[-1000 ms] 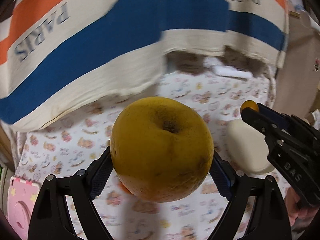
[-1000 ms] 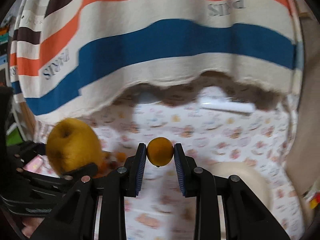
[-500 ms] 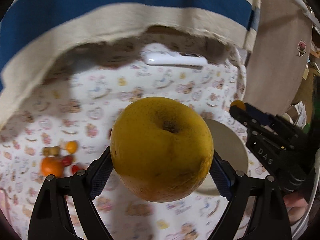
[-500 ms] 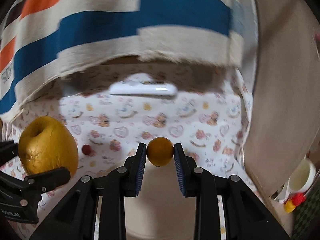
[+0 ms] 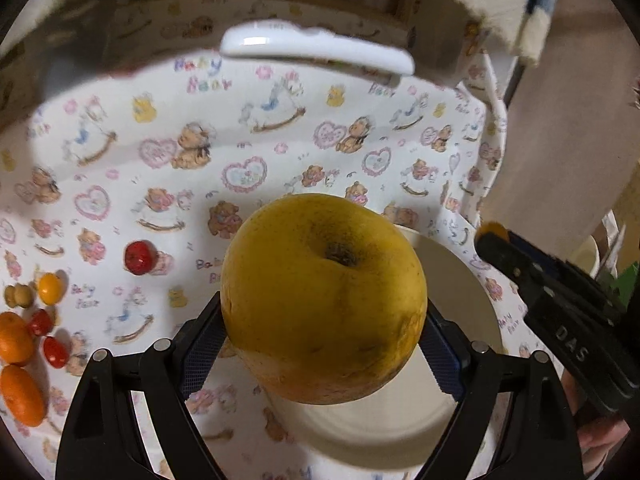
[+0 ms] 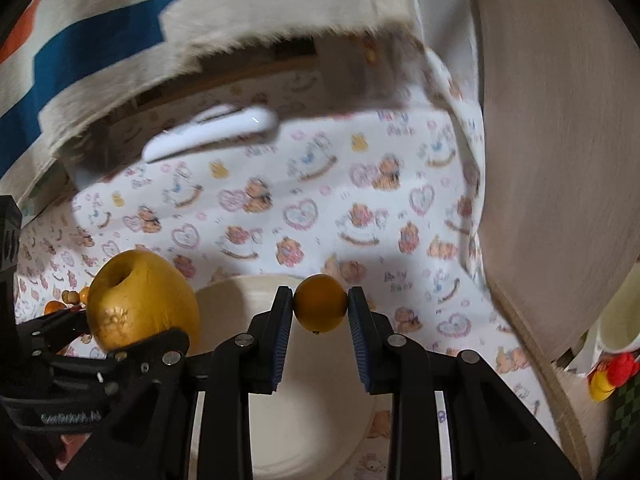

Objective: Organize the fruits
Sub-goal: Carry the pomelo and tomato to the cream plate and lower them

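The large yellow fruit (image 5: pixel 323 300), with its dark stem pit facing up, is clamped between the blue-padded fingers (image 5: pixel 204 344) of the left gripper (image 5: pixel 320 344), which stand wide apart to span it. The fruit is held above the cream plate (image 5: pixel 464 296), clear of the cloth. In the right wrist view the same large yellow fruit (image 6: pixel 140 300) sits to the left, over the left rim of the cream plate (image 6: pixel 232 292). The small orange fruit (image 6: pixel 320 303) is pinched between the narrow-set fingers (image 6: pixel 280 332) of the right gripper (image 6: pixel 320 336), also above the plate; in the left wrist view only its tip shows at the end of the right gripper (image 5: pixel 490 236). The plate rests on a tablecloth (image 5: pixel 248 152) printed with bears, hearts and rocking horses. Loose fruit lies on the cloth well to the left of the plate: a red round fruit (image 5: pixel 139 257), a small yellow fruit (image 5: pixel 50 289), two oranges (image 5: pixel 16 342) and small red tomatoes (image 5: pixel 54 352). A white elongated object (image 5: pixel 316 52) lies at the far edge of the cloth, under a hanging striped towel (image 6: pixel 100 40).
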Motion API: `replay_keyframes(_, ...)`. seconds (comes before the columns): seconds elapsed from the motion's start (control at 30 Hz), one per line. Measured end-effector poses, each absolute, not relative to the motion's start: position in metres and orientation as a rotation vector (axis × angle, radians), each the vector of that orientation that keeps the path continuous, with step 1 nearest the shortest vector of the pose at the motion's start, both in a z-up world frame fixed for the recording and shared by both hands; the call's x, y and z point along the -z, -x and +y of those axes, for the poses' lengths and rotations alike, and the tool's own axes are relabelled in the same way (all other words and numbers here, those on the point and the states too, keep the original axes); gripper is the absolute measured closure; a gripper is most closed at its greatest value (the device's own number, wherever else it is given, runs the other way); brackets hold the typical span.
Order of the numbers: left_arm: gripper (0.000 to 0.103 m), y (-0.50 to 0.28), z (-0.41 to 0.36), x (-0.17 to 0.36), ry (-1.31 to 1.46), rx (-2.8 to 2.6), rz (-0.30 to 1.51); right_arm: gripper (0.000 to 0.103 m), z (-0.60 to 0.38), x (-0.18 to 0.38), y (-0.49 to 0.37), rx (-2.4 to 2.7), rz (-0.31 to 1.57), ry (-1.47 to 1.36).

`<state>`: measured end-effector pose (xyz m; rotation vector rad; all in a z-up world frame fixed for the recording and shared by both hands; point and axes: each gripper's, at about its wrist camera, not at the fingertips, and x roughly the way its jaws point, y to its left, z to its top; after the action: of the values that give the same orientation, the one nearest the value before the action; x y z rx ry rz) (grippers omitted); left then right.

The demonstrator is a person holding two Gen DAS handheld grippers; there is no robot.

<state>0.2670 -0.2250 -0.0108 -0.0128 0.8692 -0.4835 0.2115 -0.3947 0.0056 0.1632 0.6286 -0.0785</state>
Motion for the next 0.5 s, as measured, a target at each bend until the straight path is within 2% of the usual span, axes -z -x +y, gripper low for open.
replay_keyframes(0.5, 0.014, -0.264, -0.243, 0.037, -0.138, 0.481, 0.830, 0.073, -0.391, 0.018, -0.227, 0.056, 0.727, -0.166)
